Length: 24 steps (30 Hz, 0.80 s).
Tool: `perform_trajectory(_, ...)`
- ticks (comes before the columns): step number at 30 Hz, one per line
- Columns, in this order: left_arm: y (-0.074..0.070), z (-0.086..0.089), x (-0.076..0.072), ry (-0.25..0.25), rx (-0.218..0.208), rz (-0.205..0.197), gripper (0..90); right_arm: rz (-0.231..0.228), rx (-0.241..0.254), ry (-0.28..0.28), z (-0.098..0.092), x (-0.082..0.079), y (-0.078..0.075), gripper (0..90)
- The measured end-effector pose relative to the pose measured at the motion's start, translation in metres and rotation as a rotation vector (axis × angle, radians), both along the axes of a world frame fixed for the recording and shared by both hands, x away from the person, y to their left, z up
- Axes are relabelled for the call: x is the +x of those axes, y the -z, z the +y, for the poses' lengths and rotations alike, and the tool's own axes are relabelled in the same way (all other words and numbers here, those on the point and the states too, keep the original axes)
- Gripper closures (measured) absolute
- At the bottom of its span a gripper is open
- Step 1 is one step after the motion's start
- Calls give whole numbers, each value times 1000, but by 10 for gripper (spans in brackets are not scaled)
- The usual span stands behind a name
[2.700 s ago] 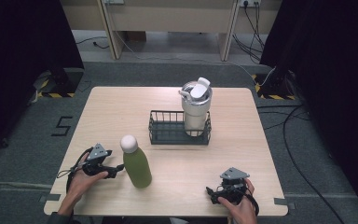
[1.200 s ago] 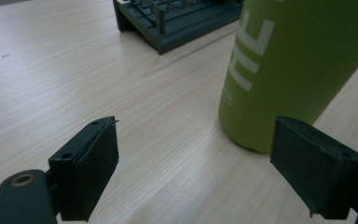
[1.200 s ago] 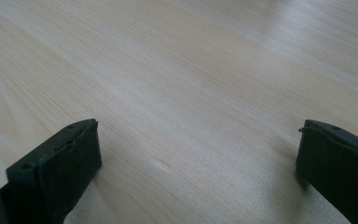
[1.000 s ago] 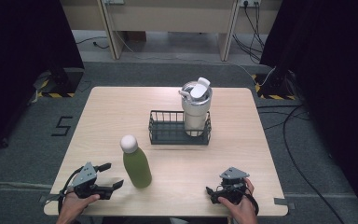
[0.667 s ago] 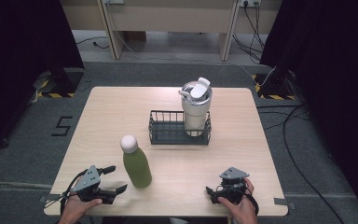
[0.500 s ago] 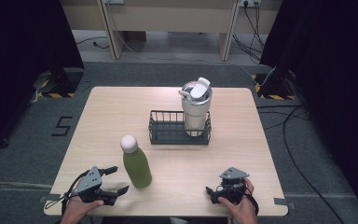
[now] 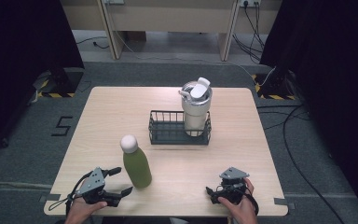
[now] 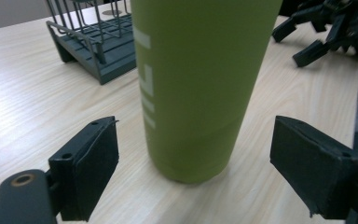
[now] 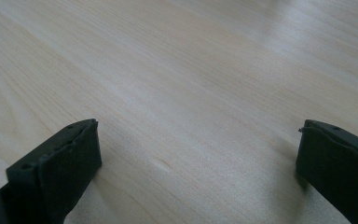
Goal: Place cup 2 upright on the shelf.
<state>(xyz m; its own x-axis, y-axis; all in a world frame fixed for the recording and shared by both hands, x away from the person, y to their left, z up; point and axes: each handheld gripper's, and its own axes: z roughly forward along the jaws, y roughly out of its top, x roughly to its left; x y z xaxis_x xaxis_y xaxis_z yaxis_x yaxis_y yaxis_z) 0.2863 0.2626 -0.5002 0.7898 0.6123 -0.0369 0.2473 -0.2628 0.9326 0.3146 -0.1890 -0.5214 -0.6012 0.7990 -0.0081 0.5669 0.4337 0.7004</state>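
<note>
Green bottle (image 7: 137, 165) stood upright on the table (image 7: 107, 112), front-left area, roughly 7 o'clock from the table centre. Matte olive-green body, rounded white cap (image 7: 129, 143), pale lettering running vertically down one side in the left gripper view. Base sat flat on the wood, no tilt visible.

Left gripper (image 7: 117, 181) sat at 8 o'clock of the bottle, just beside it, pointing toward it. Jaws were spread wider than the bottle body; in the left gripper view the bottle (image 8: 200, 84) stood centred beyond the pads, gap on both sides, no contact. Released, holding nothing.

Right gripper (image 7: 210, 192) rested near the front edge at about 5 o'clock from the table centre, well apart from the bottle. Jaws apart over bare wood in the right gripper view, nothing between them.

Wire basket (image 7: 168, 133) sat around table centre, at 1 o'clock of the bottle, clear gap between them. White tumbler (image 7: 196, 109) with flip lid stood upright in the basket's right end.

Edges: the bottle was near the front edge, farther from the left one. Left hand (image 7: 81, 210) was right at the front edge. Open tabletop ran at 10 to 12 o'clock of the bottle, all the way to the back-left corner, plus a bare strip between the bottle and the right gripper. The right side of the table past the basket was also bare.
</note>
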Motion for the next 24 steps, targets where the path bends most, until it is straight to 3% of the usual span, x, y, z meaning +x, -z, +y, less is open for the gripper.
perform_trajectory(6, 0, -3, 2, -7, -29, -1, 150, 0, 0, 1, 0, 0, 0, 4)
perform_trajectory(24, 2, -22, 6, -14, -40, -15, 150, -1, 0, 0, 0, 0, 0, 4)
